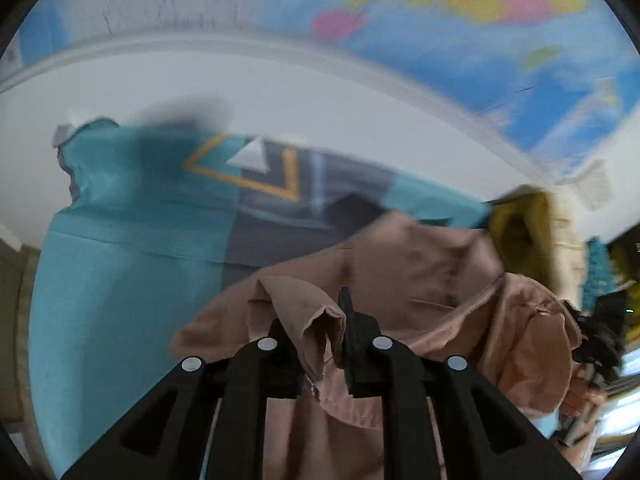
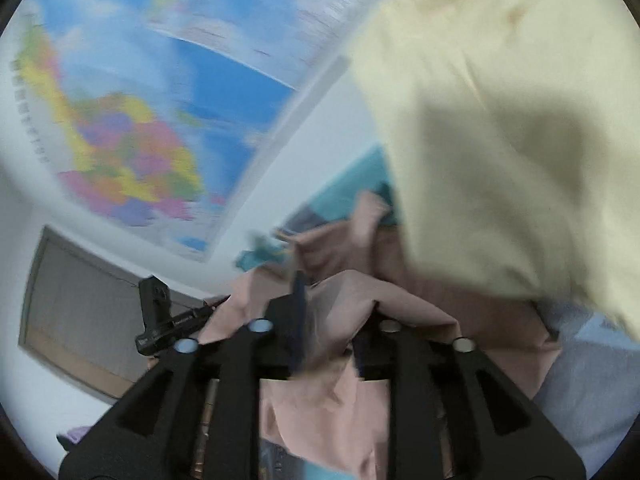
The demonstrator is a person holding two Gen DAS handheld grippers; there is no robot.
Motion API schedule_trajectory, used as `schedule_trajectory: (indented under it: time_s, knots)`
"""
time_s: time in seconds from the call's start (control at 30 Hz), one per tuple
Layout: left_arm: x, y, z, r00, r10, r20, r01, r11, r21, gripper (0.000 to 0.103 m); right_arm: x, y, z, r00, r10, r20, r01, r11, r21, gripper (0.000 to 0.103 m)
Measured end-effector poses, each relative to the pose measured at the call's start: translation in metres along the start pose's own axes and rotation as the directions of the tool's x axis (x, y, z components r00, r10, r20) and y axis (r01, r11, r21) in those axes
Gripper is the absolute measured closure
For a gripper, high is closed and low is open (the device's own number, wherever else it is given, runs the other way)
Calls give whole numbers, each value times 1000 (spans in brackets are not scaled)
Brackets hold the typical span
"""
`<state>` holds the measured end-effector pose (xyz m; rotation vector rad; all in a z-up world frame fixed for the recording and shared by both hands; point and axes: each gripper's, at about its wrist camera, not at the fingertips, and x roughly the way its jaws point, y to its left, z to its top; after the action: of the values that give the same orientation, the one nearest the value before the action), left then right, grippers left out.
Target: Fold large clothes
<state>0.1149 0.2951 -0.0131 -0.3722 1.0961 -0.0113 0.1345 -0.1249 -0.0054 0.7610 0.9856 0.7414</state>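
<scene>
A dusty-pink garment (image 1: 424,280) hangs between both grippers, lifted off the surface. My left gripper (image 1: 320,344) is shut on a bunched edge of it. In the right wrist view my right gripper (image 2: 332,332) is shut on another edge of the same pink garment (image 2: 340,392), which drapes down over the jaws. The right gripper also shows at the far right of the left wrist view (image 1: 596,340). Both views are blurred by motion.
A teal and grey cloth with orange lines (image 1: 132,232) lies spread under the pink garment. A pale yellow garment (image 2: 500,120) fills the right wrist view's upper right. A coloured wall map (image 2: 140,120) hangs behind. A black camera device (image 2: 154,312) stands at left.
</scene>
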Motion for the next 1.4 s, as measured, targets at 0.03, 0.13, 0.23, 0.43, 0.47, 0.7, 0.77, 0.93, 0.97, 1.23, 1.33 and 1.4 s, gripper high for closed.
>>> schedule_trajectory:
  time_s: [0.03, 0.13, 0.23, 0.43, 0.47, 0.7, 0.77, 0.93, 0.97, 1.23, 1.33, 1.4]
  knots:
    - [15, 4, 3, 1000, 18, -25, -18, 1000, -9, 84, 5, -5, 1, 1000, -26, -1, 26, 1000, 9, 70]
    - [33, 13, 5, 998, 23, -62, -24, 1000, -16, 78, 10, -11, 1, 999, -31, -12, 31, 999, 35, 47]
    - [3, 20, -4, 995, -99, 23, 98, 995, 26, 61, -6, 5, -11, 1000, -21, 9, 22, 997, -74, 34]
    - [-69, 13, -52, 957, -140, 255, 83, 971, 222, 25, -48, 35, -61, 975, -188, 121, 221, 886, -407, 28]
    - [-71, 4, -59, 959, -125, 255, 55, 962, 266, 24, -46, 34, -66, 962, -238, 133, 272, 860, -431, 26]
    - [-6, -51, -88, 984, 80, 156, -153, 831, 535, 25, -9, 1, -72, 936, -343, 74, 342, 843, -415, 31]
    - [17, -56, -70, 979, 156, 132, -202, 833, 516, 42, -1, -1, -73, 934, -351, 62, 343, 839, -422, 57]
    - [38, -35, 1, 966, 233, 108, -255, 919, 301, 96, -9, 9, -73, 941, -319, 110, 334, 837, -433, 98]
    - [37, -23, 13, 970, 222, 102, -239, 946, 218, 96, -13, 7, -72, 944, -308, 119, 328, 844, -424, 98]
    - [-17, 17, -37, 976, 74, 206, -122, 965, 233, 38, -29, -22, -81, 956, -277, 94, 292, 898, -328, 58]
    - [-35, 11, -81, 974, 29, 223, -102, 941, 322, 24, -52, -22, -106, 973, -204, 109, 231, 896, -379, 38]
    - [-37, 7, -104, 974, 1, 225, -84, 929, 361, 18, -56, -20, -125, 977, -190, 100, 215, 881, -421, 30]
